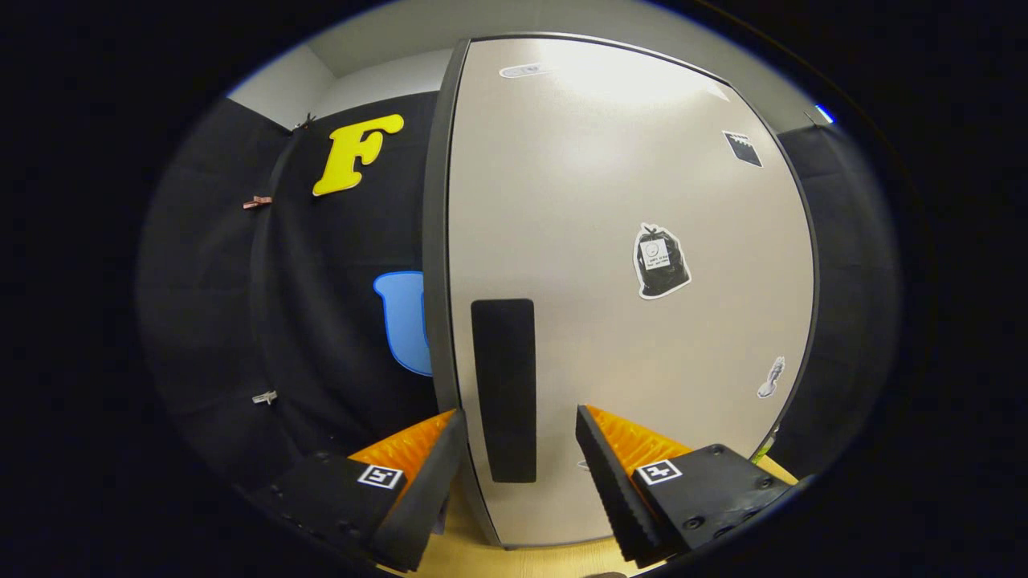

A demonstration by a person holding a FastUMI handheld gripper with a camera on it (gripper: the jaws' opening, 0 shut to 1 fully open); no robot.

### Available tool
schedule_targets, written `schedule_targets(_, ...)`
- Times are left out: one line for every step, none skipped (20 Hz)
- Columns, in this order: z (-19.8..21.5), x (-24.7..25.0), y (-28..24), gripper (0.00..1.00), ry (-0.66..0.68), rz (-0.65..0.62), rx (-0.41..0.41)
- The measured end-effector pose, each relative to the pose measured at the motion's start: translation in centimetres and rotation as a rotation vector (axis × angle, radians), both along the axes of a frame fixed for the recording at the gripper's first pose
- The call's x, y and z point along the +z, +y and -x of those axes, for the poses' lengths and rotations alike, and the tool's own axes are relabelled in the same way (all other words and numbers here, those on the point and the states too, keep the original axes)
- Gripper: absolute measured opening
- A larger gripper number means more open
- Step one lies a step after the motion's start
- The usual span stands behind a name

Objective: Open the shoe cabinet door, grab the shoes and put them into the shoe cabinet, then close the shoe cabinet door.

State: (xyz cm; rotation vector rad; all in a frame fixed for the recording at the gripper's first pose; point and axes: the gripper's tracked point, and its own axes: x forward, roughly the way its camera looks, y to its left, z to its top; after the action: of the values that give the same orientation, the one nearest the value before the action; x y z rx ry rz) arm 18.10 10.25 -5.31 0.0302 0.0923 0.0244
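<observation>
Wide apart stood the claw's (520,474) two fingers at the bottom centre of the frame, gripping nothing, their orange-backed black pads (610,490) spread to either side of the shoe cabinet door's (626,265) lower left corner. That pale grey door filled the middle and right of the frame, its dark edge (436,241) running top to bottom just left of centre. A black upright handle strip (503,391) sat on the door just beyond the fingers, in line with the gap between them (whether either pad touched the door I could not tell). Stickers dotted the door, one like a black bag (661,261) right of centre. Light wooden flooring (530,560) showed beneath the fingers, along the bottom edge.
</observation>
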Motion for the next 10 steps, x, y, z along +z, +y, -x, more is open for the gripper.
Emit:
schedule_targets(-0.17, 0.02, 0.08, 0.86, -0.005, 0.003, 0.0)
schedule_targets(-0.29, 0.06, 0.13, 0.8, -0.01, 0.007, -0.003)
schedule_targets(-0.39, 0.16, 0.76, 0.67, -0.02, 0.007, 0.021)
schedule_targets(-0.12, 0.13, 0.65, 0.53, -0.02, 0.018, 0.014)
schedule_targets(-0.03, 0.3, 0.77, 0.44, -0.019, 0.022, 0.005)
schedule_targets(-0.17, 0.09, 0.63, 0.36, -0.016, 0.021, 0.001)
schedule_targets(-0.28, 0.04, 0.7, 0.35, -0.015, 0.015, 0.0)
schedule_targets(-0.22, 0.13, 0.62, 0.29, -0.01, 0.014, -0.001)
schedule_targets(-0.11, -0.01, 0.63, 0.2, 0.0, 0.016, 0.002)
schedule_targets(-0.05, 0.0, 0.63, 0.19, 0.004, 0.02, 0.005)
